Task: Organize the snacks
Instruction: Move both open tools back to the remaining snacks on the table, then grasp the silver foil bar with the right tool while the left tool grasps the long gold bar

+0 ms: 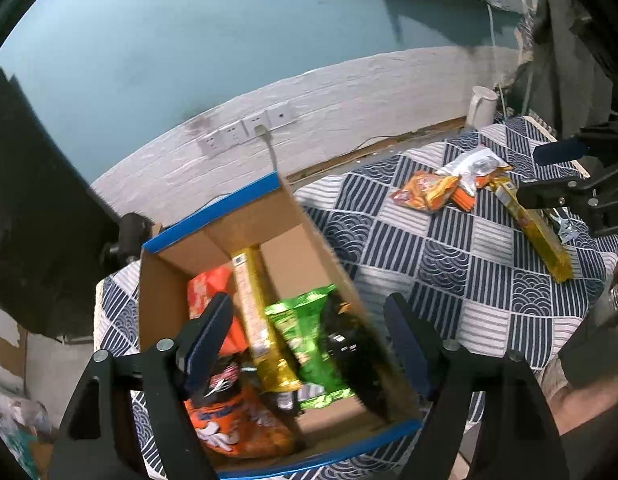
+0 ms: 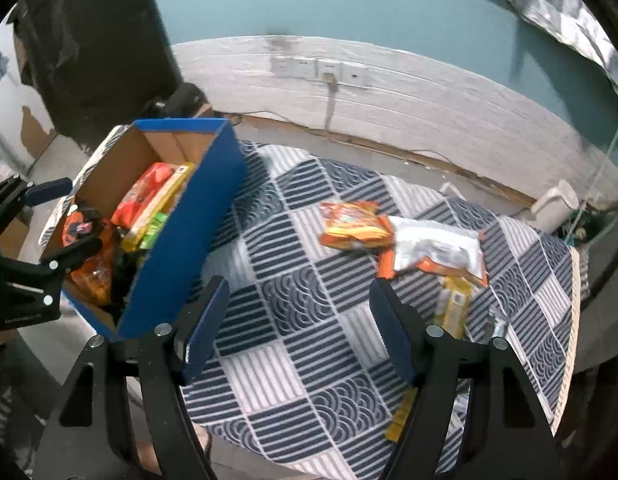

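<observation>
Teal wall over a white brick band with sockets (image 1: 249, 128); below it a table draped in a navy-and-white patterned cloth (image 1: 449, 256). At the cloth's left end stands an open cardboard box with blue outer faces (image 2: 189, 216).

From the left wrist view the box's inside is seen: a long gold packet (image 1: 257, 312) leaned across the middle, a red packet (image 1: 207, 284) beside it, a green crinkled bag (image 1: 309, 340), an orange snack bag (image 1: 237, 420) at the near end, something dark against the right wall, not identified. That interior is mostly hidden in the right wrist view, where only packet tops are seen over the blue side.

Loose snacks left on the cloth, well apart from the box: an orange-yellow packet (image 2: 353, 226), a silver-white foil pouch (image 2: 437, 250) overlapping orange packets, a yellow stick packet (image 2: 453, 304). A white kettle (image 2: 555, 204) is seen at the far edge.

Left gripper (image 1: 309, 332) is angled down over the box, jaws wide, nothing held. Right gripper (image 2: 299, 320) is angled down over bare cloth between box and loose snacks, jaws wide, nothing between them
</observation>
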Demonstrator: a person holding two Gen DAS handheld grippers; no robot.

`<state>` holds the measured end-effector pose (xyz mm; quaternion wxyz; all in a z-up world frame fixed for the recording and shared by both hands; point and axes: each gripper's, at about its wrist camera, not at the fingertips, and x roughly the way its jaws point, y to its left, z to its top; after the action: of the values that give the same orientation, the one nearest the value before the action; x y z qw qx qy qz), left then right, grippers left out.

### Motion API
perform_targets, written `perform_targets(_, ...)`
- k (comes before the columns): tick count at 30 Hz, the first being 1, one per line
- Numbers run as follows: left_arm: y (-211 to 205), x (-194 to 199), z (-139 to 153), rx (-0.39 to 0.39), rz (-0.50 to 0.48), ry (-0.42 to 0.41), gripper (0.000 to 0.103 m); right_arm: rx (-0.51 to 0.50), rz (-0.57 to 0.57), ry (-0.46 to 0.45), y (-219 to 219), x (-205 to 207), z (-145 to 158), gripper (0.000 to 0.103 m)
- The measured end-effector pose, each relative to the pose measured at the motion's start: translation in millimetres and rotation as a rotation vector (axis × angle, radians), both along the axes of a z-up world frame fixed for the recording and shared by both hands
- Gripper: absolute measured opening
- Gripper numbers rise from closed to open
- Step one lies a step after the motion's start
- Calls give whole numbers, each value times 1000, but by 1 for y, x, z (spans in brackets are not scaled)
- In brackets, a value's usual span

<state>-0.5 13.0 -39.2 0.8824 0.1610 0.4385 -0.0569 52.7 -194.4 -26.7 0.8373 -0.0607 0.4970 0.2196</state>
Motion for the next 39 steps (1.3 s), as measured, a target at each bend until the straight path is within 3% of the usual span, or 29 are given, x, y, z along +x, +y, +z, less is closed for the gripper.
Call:
perform_targets(13,-79,10,-11,40,-97,34,82,-5,-146,19,-87,2,-16,78)
perform_targets(23,-132,22,-38,71,-154,89,82,-14,-252,72,-154,8,-40,78)
perform_targets(29,-158,32,-51,86,-189,98,82,-86,-271,113,-182,19,-70,78)
perform_targets(39,-187,49,-83,105,-222,132,82,-97,-307,212,-206,41,-134,78)
